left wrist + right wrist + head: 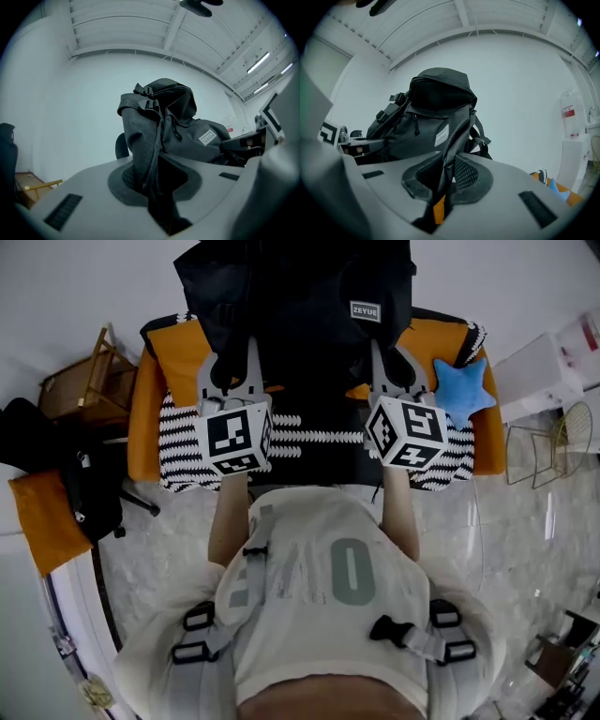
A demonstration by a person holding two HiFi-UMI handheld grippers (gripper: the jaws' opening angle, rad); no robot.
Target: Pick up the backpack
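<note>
Your left hand-held gripper is pinched on one padded shoulder strap of the black backpack, and your right hand-held gripper is clamped on the other strap, with an orange tab showing just under the pads. The backpack hangs from those two straps in front of you, above the orange couch with its striped throw; you cannot tell whether its bottom is clear of the seat. Expect a soft, floppy load that sags and swings. The mesh straps look grippy, so they are a sound hold, though woven fabric can creep through narrow pads if the bag is full. A sewn label on the front reads "ZEYUE".
</note>
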